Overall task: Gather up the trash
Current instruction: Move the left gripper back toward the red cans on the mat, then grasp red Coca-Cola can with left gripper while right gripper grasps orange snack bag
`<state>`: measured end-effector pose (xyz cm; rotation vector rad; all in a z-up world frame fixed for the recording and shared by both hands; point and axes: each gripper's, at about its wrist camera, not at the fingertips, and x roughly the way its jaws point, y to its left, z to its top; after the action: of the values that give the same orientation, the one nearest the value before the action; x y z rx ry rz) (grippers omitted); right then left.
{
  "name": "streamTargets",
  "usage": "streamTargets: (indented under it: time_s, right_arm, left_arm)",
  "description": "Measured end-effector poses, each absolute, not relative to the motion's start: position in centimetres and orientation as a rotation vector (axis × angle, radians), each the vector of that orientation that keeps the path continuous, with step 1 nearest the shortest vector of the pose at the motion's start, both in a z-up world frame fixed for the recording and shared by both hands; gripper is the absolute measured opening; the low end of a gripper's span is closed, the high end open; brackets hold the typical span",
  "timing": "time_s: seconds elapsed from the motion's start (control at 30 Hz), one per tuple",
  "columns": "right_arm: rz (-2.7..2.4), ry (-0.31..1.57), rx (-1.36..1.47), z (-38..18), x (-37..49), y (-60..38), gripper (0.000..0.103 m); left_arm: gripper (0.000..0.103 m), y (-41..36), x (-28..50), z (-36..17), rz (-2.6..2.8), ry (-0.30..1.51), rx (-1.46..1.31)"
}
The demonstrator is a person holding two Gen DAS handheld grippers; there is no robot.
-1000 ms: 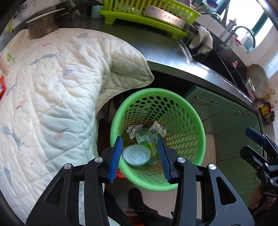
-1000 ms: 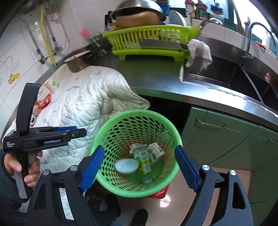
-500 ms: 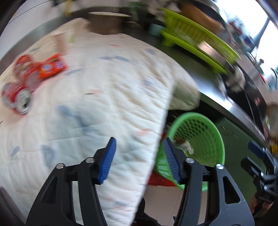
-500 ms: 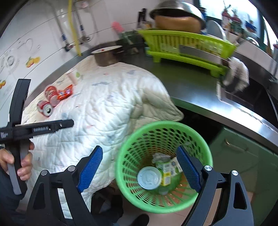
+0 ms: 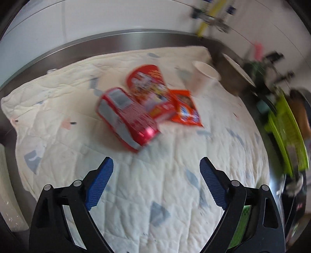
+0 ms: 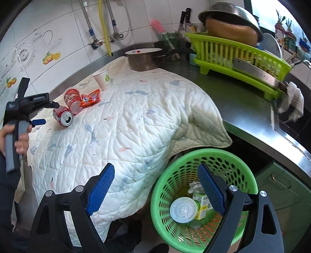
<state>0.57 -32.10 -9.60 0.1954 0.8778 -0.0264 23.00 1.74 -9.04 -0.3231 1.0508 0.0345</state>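
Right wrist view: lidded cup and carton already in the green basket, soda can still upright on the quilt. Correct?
Not quite. The soda can lies on its side on the quilt, as the right wrist view shows. The lidded cup and carton are in the green basket.

A white quilted cloth (image 6: 136, 124) with small blue and pink prints covers the left part of the steel bench (image 6: 239, 101), one corner hanging over the front edge. At the cloth's far edge stands a metal pot (image 6: 143, 60) with a dark handle. To the right, a lime-green dish rack (image 6: 237, 58) holds an upturned steel bowl (image 6: 229, 17) over a brown one, and a cleaver (image 6: 256, 72) leans against its front. A white rag (image 6: 293, 99) hangs at the sink's edge. Green cabinet doors (image 6: 281, 186) run below the bench. The wall is white tile (image 6: 58, 23).
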Motion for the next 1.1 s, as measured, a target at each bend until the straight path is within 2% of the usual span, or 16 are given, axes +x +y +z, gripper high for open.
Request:
streamTargets:
  time_s: [0.53, 1.1]
  right_arm:
    - [-0.018, 0.935, 0.202, -11.6, 2.3, -30.8, 0.084]
    - [0.017, 0.962, 0.165, -12.0, 4.3, -29.1, 0.084]
  left_arm:
    - [0.088, 7.6, 29.2, -13.2, 0.209, 1.154, -0.638]
    - [0.081, 7.6, 31.1, -16.3, 0.209, 1.214, -0.721]
